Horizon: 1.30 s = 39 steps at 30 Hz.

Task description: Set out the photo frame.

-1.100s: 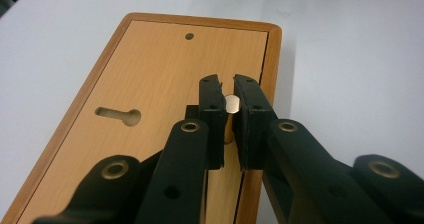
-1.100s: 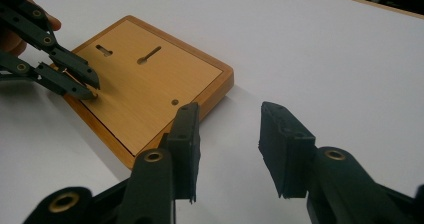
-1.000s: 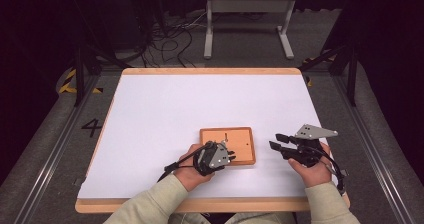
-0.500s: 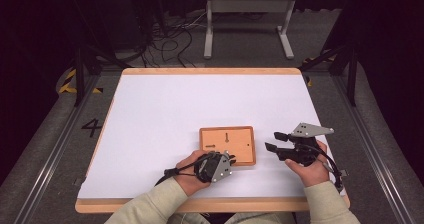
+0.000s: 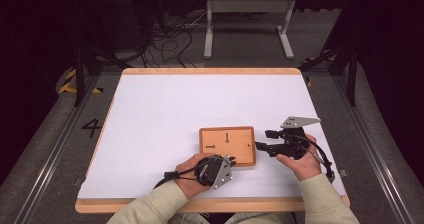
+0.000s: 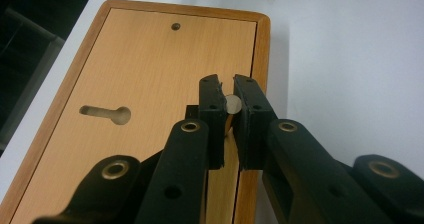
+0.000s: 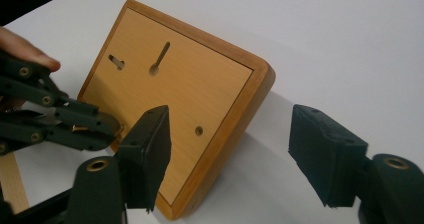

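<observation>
1. Wooden board [image 5: 227, 145] lies flat near the front of the white table [image 5: 165, 109], between both grippers.
2. Left gripper [image 6: 228, 104] is clamped on a thin wooden dowel [image 6: 232, 102] over the board's near edge.
3. Right gripper [image 7: 227, 144] is spread wide around the board's corner, apart from it.
4. Judged: the dowel is light, stiff and smooth, so it should be held mid-shaft. The board is rigid and may slide.
5. Keyhole slots [image 6: 106, 114] sit empty.

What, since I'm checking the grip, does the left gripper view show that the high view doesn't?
Left gripper view: a pale round peg clamped between the jaws of the left tool, near the rim of the wooden board.
High view: the right tool, open at the board's right edge, the white table and a metal stand on the floor beyond.
Both: the board and a keyhole slot cut in it.
</observation>
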{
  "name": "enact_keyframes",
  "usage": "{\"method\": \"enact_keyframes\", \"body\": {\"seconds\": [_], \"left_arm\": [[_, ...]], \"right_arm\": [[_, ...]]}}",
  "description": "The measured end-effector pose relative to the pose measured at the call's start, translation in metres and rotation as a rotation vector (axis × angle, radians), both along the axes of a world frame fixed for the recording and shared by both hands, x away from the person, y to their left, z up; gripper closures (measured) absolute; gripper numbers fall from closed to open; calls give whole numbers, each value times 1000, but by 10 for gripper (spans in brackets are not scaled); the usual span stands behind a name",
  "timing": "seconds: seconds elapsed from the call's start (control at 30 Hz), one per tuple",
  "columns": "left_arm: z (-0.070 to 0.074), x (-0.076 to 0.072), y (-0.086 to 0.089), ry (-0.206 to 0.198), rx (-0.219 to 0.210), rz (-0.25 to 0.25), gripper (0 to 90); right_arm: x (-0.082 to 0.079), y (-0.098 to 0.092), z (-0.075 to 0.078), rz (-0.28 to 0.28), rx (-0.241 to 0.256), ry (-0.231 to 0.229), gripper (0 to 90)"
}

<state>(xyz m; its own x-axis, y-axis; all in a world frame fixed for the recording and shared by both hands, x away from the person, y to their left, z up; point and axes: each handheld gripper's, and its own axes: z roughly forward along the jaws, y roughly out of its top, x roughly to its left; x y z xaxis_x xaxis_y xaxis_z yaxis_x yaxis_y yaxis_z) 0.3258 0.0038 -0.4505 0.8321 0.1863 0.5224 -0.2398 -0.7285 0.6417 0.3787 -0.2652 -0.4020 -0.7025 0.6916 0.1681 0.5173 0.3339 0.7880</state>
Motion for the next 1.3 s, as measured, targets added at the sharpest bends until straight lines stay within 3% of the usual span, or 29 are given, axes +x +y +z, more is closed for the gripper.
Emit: {"method": "enact_keyframes", "body": {"seconds": [0.17, 0.33, 0.67, 0.8, 0.93, 0.97, 1.03, 1.13, 1.2, 1.27, 1.3], "left_arm": [[0, 0, 0, -1, 0, -2, 835], [-1, -1, 0, -3, -1, -1, 835], [-1, -2, 0, -3, 0, 1, 835], [-1, -2, 0, 1, -3, 1, 835], [0, 0, 0, 12, -10, 1, 834], [0, 0, 0, 18, -9, 1, 833], [2, 2, 1, 47, -15, 0, 830], [5, 6, 4, 126, -39, -9, 796], [7, 6, 6, 147, -47, -10, 757], [12, 8, 13, 219, -77, -21, 699], [12, 8, 13, 219, -77, -21, 698]], "right_arm": [[20, 14, -9, 5, -11, 81, 268], [33, 22, -15, 27, 15, 137, 248], [46, 34, -27, 59, 36, 202, 234], [49, 41, -35, 97, 58, 245, 260], [50, 40, -37, 97, 79, 248, 276], [50, 35, -39, 102, 111, 251, 314], [50, 32, -40, 107, 127, 251, 327], [49, 29, -40, 116, 133, 255, 343], [49, 29, -40, 120, 133, 252, 348], [47, 28, -37, 131, 127, 232, 360], [47, 28, -37, 131, 127, 232, 360]]}}
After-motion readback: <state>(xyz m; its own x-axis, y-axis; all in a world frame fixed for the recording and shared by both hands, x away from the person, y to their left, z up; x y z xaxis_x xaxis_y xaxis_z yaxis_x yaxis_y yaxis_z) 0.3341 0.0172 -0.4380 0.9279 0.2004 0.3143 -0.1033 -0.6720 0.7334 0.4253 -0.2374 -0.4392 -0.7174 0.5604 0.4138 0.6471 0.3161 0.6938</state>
